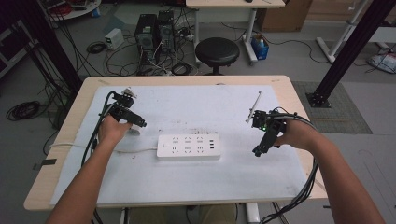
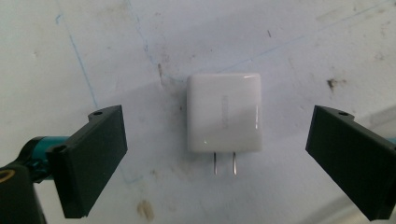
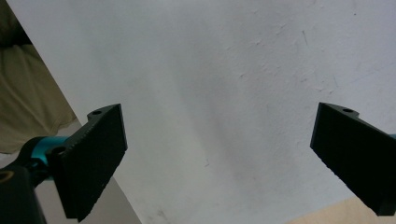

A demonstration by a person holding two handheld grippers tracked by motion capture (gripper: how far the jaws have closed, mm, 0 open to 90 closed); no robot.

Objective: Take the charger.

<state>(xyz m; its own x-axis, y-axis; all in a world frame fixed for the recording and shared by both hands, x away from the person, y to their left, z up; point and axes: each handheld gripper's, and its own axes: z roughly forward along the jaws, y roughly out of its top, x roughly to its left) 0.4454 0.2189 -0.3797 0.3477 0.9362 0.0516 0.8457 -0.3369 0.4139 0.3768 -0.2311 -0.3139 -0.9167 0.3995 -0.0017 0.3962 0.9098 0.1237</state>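
Small white square plastic charger plug with two metal prongs, lying flat on the white mat covering the bench, prongs pointing back toward the camera. Centred between the spread jaws of the left hand-held gripper, touched by neither. Just left of the white rectangular power strip, near its cable end. Right hand-held gripper well apart at the far side of the strip, jaws wide and released, holding nothing, above bare mat near the bench edge.
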